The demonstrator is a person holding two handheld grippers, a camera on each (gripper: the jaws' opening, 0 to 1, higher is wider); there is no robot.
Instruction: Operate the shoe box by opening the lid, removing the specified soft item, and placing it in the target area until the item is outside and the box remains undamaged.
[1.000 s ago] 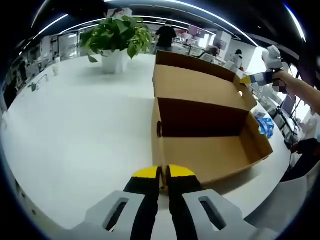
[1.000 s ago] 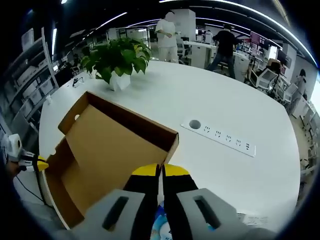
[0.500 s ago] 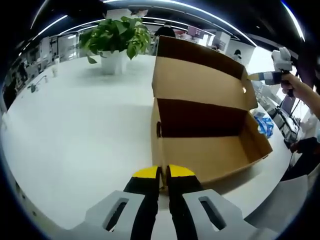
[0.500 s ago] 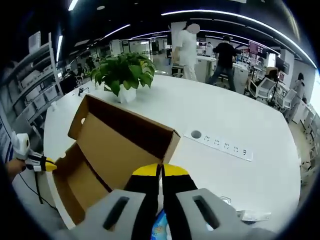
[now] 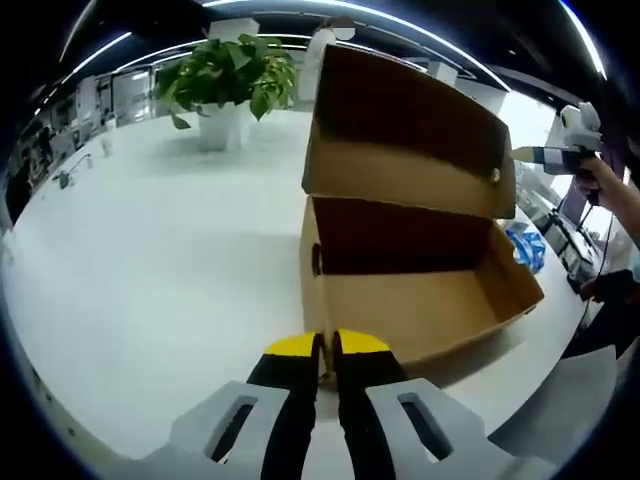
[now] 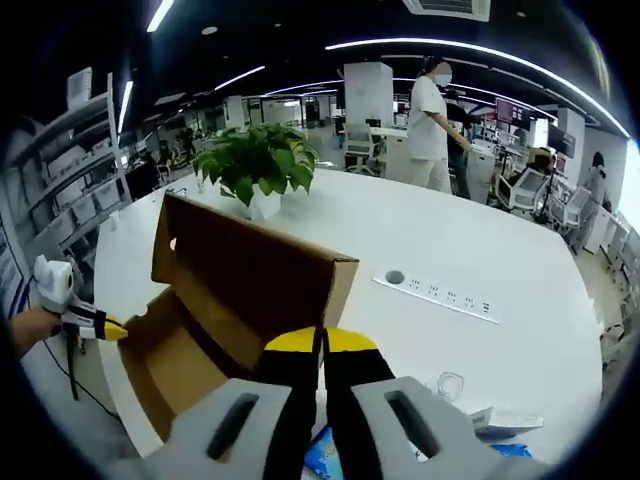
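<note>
Cardboard's looking like the flimsy part here: the brown cardboard shoe box (image 5: 420,312) is sitting open on the round white table (image 5: 150,260) with its brown hinged lid (image 5: 410,130) standing roughly upright over the back wall. The left gripper (image 5: 322,348) is showing its 2 jaws pressed together, and the box's near corner edge is running right into the tips, so I'm reading it as nipping that wall to steady the box. The right gripper (image 6: 322,342) is also looking pinched tight, right at the lid's free corner, so I'm guessing it has the lid by that edge, though the actual contact is hiding behind the jaws. The inside of the box is looking bare from the left gripper view. The blue and white soft packet (image 5: 528,250) is lying on the table just beside the box's far end, outside it, so that part of the job is looking done to me. That packet is probably going to be light, limp and a bit slippery, so I'd be grabbing it at a bunched fold, not a flat face. The lid is going to be light but easy to crease at the hinge, so I'd be holding it at the rim and swinging it gently. A leafy green potted plant (image 6: 262,165) is sitting well clear of it all.
</note>
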